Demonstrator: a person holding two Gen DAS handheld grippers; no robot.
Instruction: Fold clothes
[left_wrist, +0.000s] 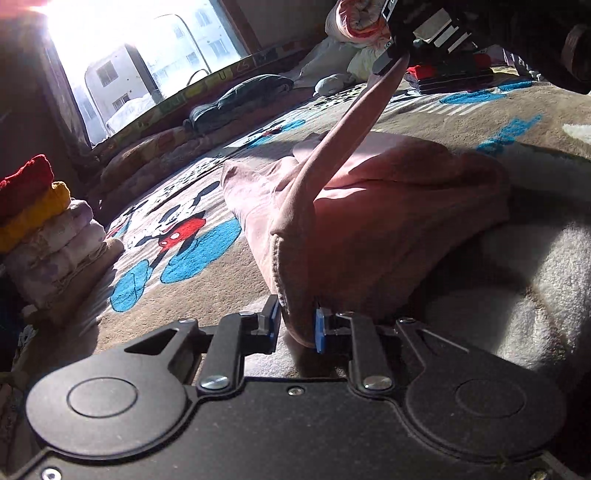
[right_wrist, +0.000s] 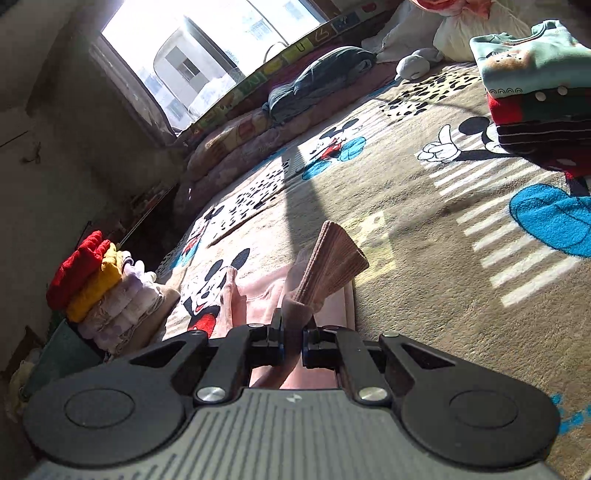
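Both grippers pinch pink garment (left_wrist: 388, 206) (ribbed cuff).

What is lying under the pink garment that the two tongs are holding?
The pink garment lies on a beige cartoon-print blanket, visible all around it. The left tongs and right tongs each pinch a part. Whatever is directly beneath the garment stays covered.

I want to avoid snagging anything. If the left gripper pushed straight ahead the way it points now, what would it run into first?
Most likely the pink garment itself: the left gripper is already shut on its hem, and the bunched body of the cloth lies directly ahead on the cartoon blanket. Depth beyond it is unclear.
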